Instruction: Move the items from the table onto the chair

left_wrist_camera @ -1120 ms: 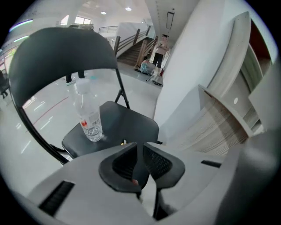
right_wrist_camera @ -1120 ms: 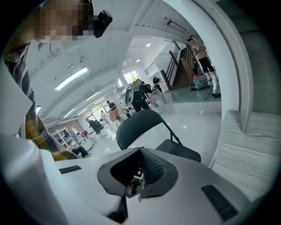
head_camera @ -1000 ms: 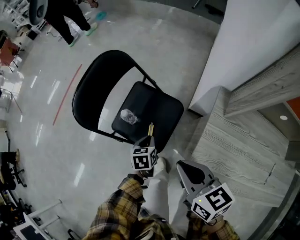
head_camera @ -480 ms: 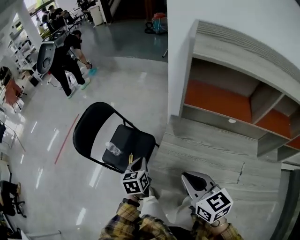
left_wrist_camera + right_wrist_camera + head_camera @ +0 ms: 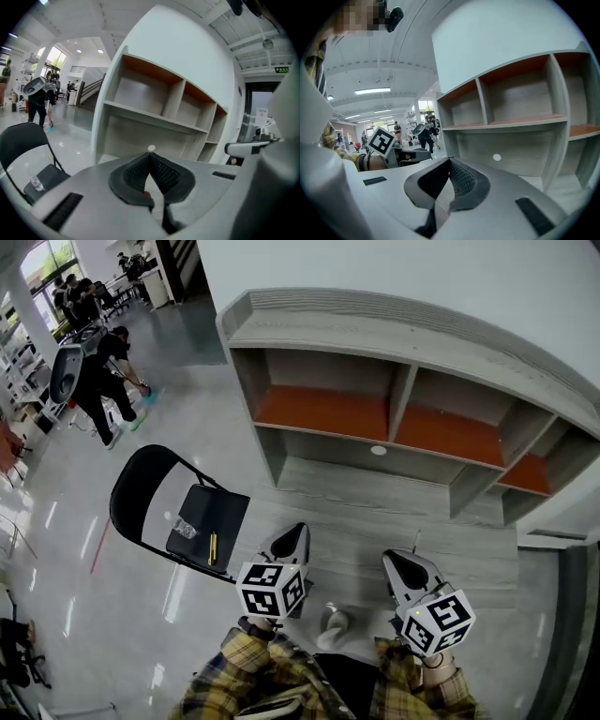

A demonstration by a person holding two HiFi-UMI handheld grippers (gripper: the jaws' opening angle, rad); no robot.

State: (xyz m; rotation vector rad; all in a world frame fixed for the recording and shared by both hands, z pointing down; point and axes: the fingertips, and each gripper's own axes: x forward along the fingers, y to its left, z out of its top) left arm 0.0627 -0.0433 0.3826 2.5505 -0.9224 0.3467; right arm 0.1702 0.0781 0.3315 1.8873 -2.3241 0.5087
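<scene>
Left claw (image 5: 296, 532): jaws pressed together with nothing between them, held over the table's near edge.
Right claw (image 5: 395, 561): jaws also closed and empty, level with the left claw and well apart from it.
Table (image 5: 375, 507): pale grey wood-grain top, with open grey shelving with orange back panels (image 5: 394, 381) rising along its far edge.
Chair (image 5: 227, 505): black metal folding chair on the glossy floor, just past the table's left edge.
Bottle (image 5: 183, 528): crumpled clear plastic bottle lying on the chair seat near the backrest.
Stick (image 5: 213, 547): slim yellow pen-like stick lying on the seat just beside the bottle, on the side nearer the table.
Sleeves (image 5: 248, 667): yellow plaid, behind both claws.
</scene>
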